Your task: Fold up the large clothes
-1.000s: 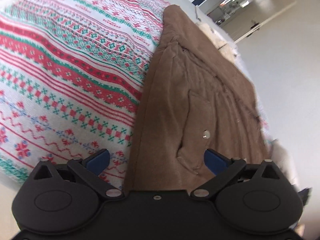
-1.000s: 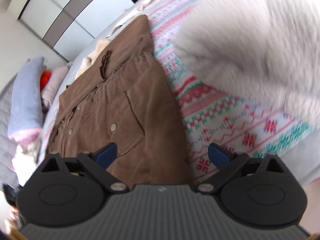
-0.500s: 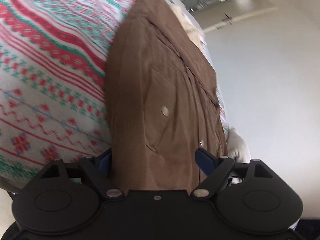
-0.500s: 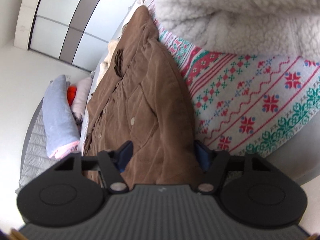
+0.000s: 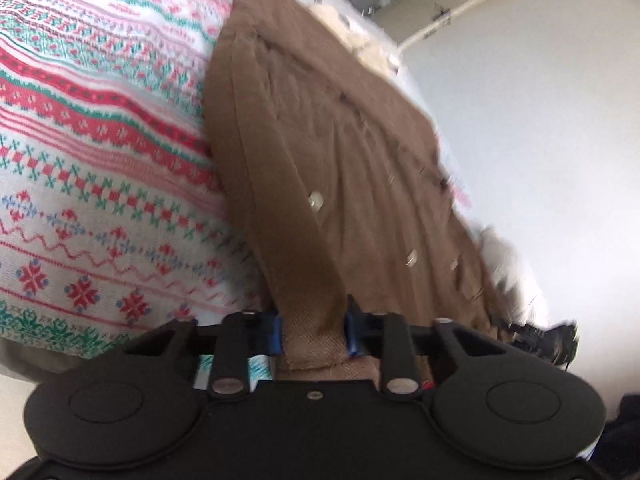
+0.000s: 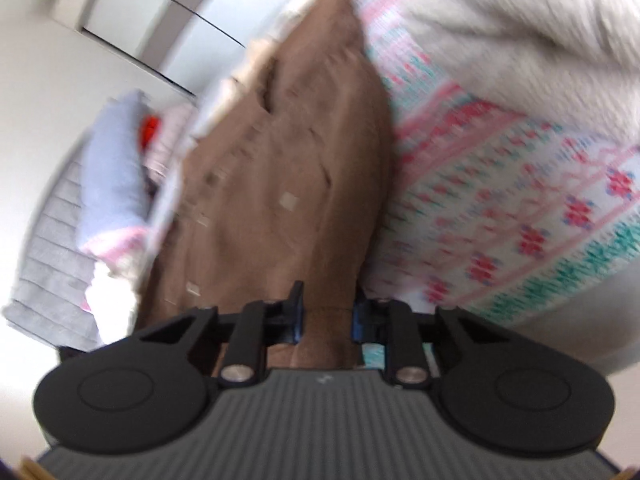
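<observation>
Both the left gripper (image 5: 312,330) and the right gripper (image 6: 326,322) have their jaws clamped on the near hem of the brown corduroy jacket (image 5: 320,152), which lies lengthwise away from them across the red-and-green patterned knitted bedcover (image 5: 100,160).

The left gripper (image 5: 311,330) pinches the brown jacket's (image 5: 320,152) hem over the patterned blanket (image 5: 92,152).

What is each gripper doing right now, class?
Left gripper: closed on the brown jacket hem.
Right gripper: closed on the same jacket.
</observation>
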Motion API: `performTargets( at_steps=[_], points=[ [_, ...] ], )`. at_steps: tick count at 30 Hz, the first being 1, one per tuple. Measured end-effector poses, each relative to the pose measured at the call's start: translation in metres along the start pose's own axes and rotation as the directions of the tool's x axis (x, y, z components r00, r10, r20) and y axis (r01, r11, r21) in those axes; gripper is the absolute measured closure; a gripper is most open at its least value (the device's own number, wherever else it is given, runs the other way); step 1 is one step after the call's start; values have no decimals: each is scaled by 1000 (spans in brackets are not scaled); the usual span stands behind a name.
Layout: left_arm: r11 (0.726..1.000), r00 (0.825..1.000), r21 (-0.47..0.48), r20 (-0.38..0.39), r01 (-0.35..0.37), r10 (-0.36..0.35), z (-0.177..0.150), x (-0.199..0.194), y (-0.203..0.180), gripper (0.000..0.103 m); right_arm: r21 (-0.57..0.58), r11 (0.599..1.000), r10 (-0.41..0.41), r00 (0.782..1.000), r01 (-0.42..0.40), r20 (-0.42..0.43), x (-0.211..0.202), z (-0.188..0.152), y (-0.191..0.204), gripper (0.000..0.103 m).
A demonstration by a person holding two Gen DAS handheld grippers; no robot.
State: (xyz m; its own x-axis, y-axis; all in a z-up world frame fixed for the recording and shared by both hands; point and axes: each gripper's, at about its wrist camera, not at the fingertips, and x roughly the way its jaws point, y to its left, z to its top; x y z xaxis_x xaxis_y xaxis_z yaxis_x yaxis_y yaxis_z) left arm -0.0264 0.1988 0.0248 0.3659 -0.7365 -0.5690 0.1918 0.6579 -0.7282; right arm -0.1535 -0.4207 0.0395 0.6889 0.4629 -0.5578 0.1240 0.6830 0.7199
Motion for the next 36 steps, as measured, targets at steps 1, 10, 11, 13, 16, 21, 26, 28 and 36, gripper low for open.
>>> performTargets(
  at_steps=[1,10,11,13,16,21,26,28,36],
  points=[
    [1000,1000,-9,20,24,-24,2,-3,-1,79,-4,999,36,999,-36,28,-4,1,6,85],
    [988,956,32,247,154,-157,61,-22,-56,83,-48,989,144,968,-137,206,-9,55,77,88],
    [987,951,22,264,158,-159,71,-21,-59,83,-44,989,146,963,-140,227,-5,65,82,88],
    [986,942,-11,296,167,-156,92,-20,-60,83,-30,991,135,951,-132,277,3,87,92,88],
    [985,929,-60,346,161,-131,127,-14,-58,83,11,990,126,933,-138,337,18,123,95,88],
    [978,909,-152,410,146,-72,186,9,-46,83,71,990,87,917,-124,389,54,181,90,88],
    [958,903,-265,429,110,15,243,55,-11,83,145,986,20,920,-82,391,101,238,68,88],
    [944,906,-312,422,105,38,261,77,7,82,167,984,-14,921,-55,389,125,258,55,88],
    [916,876,-400,447,15,180,294,119,50,41,401,915,-98,938,-46,332,203,292,-33,77]
  ],
)
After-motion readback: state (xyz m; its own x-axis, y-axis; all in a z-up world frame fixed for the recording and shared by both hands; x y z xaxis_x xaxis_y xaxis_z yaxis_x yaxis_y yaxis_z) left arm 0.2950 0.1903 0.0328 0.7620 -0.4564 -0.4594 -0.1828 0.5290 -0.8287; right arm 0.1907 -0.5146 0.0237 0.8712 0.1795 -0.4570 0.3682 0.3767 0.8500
